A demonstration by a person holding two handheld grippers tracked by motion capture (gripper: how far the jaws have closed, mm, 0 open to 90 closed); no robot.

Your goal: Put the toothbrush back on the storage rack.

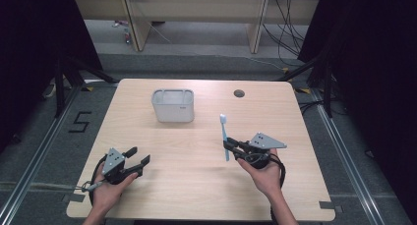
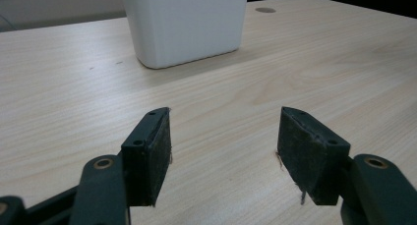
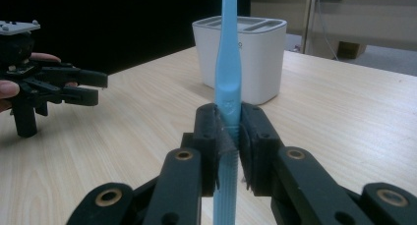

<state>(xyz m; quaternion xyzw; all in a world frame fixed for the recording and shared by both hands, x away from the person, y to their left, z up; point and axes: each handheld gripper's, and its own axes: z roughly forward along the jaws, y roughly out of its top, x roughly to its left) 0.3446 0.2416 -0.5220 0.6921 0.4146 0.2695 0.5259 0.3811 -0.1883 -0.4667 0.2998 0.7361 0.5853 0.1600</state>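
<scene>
A light blue toothbrush (image 1: 224, 135) with a white head stands upright in my right gripper (image 1: 229, 146), which is shut on its handle above the table's right half. In the right gripper view the toothbrush (image 3: 229, 77) rises between the two black pads (image 3: 208, 136), in line with the white holder (image 3: 241, 58) behind it. The white holder (image 1: 172, 105), a rectangular cup with slots on top, sits at the middle back of the table. My left gripper (image 1: 137, 155) is open at the front left, nothing between its pads (image 2: 157, 151), and it faces the holder (image 2: 184, 23).
A round cable hole (image 1: 239, 93) is in the table near its back right edge. The light wooden table (image 1: 196, 185) is bare between the grippers. Beyond the table are desk legs, cables and a floor marking. Dark curtains close both sides.
</scene>
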